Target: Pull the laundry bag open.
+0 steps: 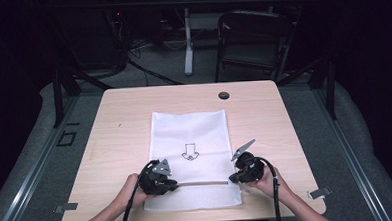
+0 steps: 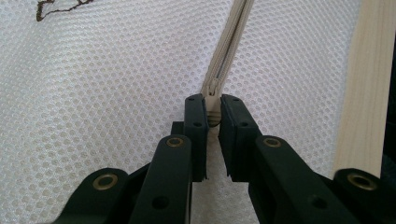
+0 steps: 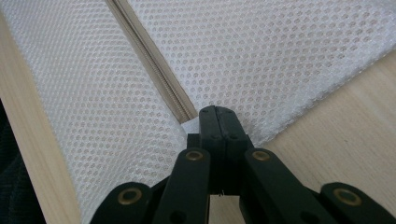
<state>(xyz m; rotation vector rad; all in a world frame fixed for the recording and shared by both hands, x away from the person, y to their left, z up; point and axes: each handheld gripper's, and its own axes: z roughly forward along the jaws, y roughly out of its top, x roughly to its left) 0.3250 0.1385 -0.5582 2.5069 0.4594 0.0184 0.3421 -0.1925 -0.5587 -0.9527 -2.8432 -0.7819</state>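
Left gripper (image 2: 213, 112) was what we checked first: in the left gripper view its two black jaws stood nearly together, pinching the beige zipper pull (image 2: 213, 108) at the near end of the zipper (image 2: 229, 44), with only that small tab in the narrow gap between them. From the high view we saw the same left gripper (image 1: 173, 185) low on the white mesh bag (image 1: 190, 136), at the left end of the grey-beige zipper (image 1: 203, 182) running across the bag's near part, held by the person's left hand (image 1: 132, 189).

In the right gripper view we found the right gripper (image 3: 219, 113) with its jaws pressed flat together at the end of the zipper (image 3: 149, 58), clamped on the edge of the mesh bag (image 3: 280, 51) right beside the zipper's end. In the high view we placed the right gripper (image 1: 233, 178) at the zipper's right end, near the bag's right edge, with the right hand (image 1: 267, 182) behind it.

We saw the bag lying flat on the light wooden table (image 1: 119, 119), roughly centred, its near edge close to the table's front edge. A small dark arrow-shaped mark (image 1: 190, 152) was printed on it between zipper and middle. A dark round disc (image 1: 224, 95) sat on the table beyond the bag's far edge, apart from it. Behind the table we noted a folding chair (image 1: 253, 38).
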